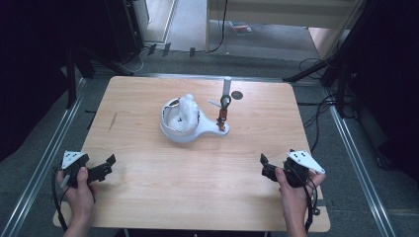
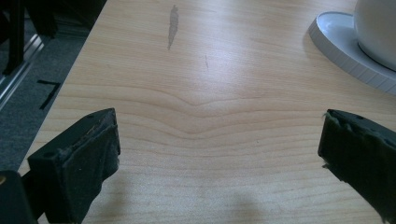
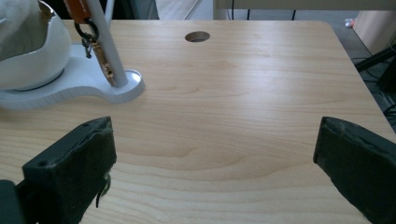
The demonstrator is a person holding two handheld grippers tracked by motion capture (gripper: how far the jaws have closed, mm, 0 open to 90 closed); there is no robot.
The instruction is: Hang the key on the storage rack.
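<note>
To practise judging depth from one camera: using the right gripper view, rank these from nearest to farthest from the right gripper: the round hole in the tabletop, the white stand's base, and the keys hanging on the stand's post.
1. White stand's base: left, its rounded end nearest the right gripper.
2. Keys: left, hanging against the post above the base.
3. Round hole: centre, far up the tabletop.

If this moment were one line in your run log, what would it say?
left claw: open, holding nothing | right claw: open, holding nothing | white stand: mid-table, untouched | keys: hanging on its post
</note>
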